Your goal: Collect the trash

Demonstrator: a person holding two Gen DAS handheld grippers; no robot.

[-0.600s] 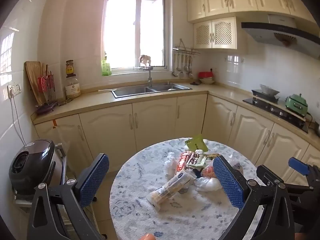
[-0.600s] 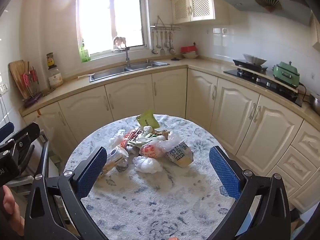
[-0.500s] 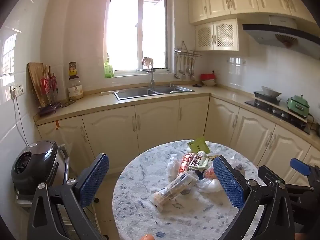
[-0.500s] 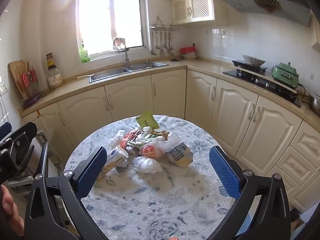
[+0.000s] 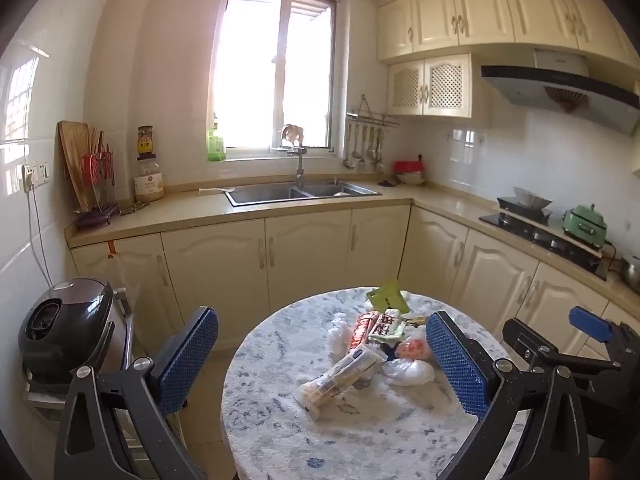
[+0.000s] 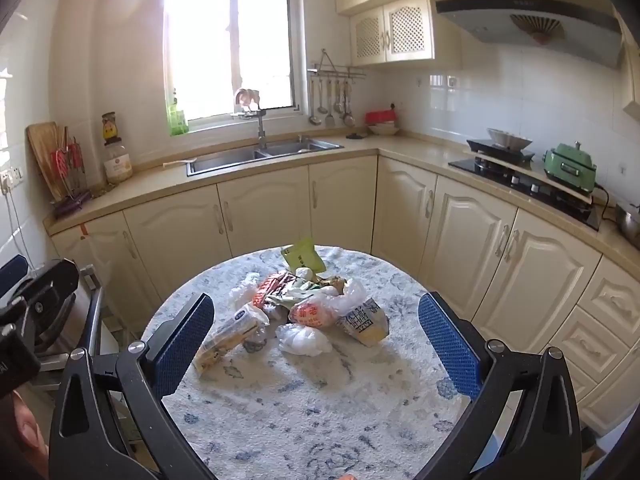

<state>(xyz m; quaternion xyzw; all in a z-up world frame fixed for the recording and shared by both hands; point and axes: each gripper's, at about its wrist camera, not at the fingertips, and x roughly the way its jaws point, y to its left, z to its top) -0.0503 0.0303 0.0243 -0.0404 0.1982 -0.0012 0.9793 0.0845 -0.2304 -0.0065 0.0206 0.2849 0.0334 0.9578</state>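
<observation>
A heap of trash lies on the round table (image 6: 320, 412) with its blue-patterned white cloth. It holds a long clear wrapper (image 5: 340, 374) (image 6: 230, 334), a crumpled white bag (image 5: 408, 372) (image 6: 304, 338), a red-printed bag (image 6: 316, 312), a milk-style carton (image 6: 366, 324), a red packet (image 5: 362, 326) and a green packet (image 5: 386, 296) (image 6: 302, 258). My left gripper (image 5: 322, 364) stands open at the table's left, short of the heap. My right gripper (image 6: 316, 344) is open above the table's near side, with nothing between its fingers. The right gripper's body (image 5: 568, 348) shows in the left wrist view.
Cream cabinets (image 6: 264, 212) run behind the table, with a steel sink (image 5: 300, 192) under the window. A hob (image 6: 520, 176) with a green pot (image 6: 570, 166) is on the right counter. A black cooker (image 5: 64, 324) stands on a rack left of the table.
The left wrist view has shifted a little, so the table and heap sit further right and lower in it. The right gripper has held still. Both stay open.
</observation>
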